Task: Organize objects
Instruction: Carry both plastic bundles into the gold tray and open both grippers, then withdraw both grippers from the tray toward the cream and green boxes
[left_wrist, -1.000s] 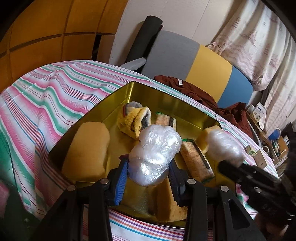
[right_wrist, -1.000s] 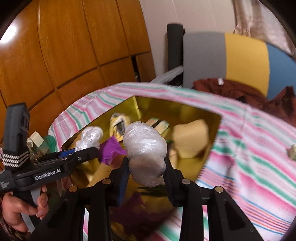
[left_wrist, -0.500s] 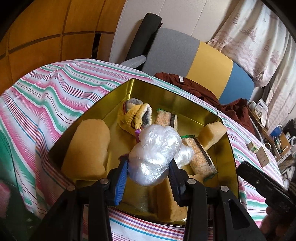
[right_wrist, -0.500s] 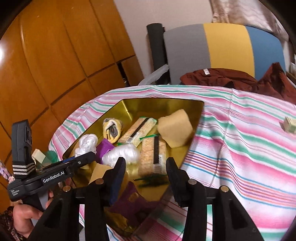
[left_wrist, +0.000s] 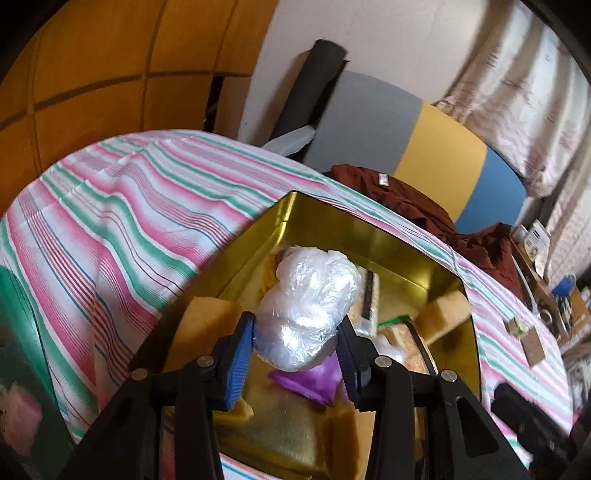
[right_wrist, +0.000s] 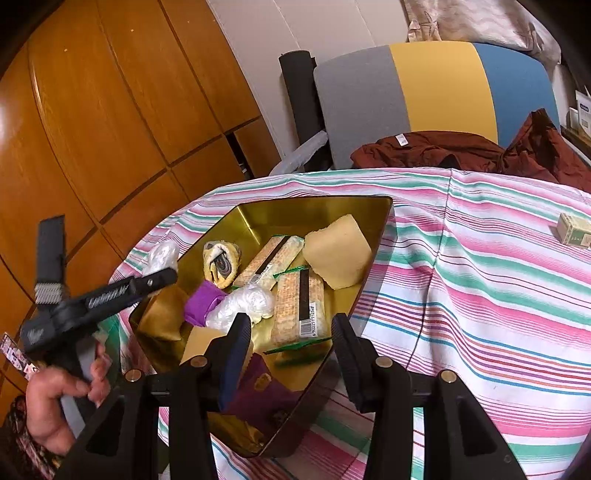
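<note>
Plastic-wrapped bundle (left_wrist: 308, 310) (over gold tin (left_wrist: 388, 240))

A lived-in home room: wood-panelled wardrobe doors (right_wrist: 110, 110), patterned curtains (left_wrist: 517, 110), a striped tablecloth (right_wrist: 480, 277), and clothing (right_wrist: 461, 151) dumped on a cushioned seat (right_wrist: 424, 88).

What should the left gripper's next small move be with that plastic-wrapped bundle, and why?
Probably lower it toward a bare patch of the gold tin floor and only then let go. The left gripper is clamped on the plastic-wrapped bundle and holds it above the tin's contents. The right gripper is empty, and another wrapped bundle already lies inside by the purple item.
</note>
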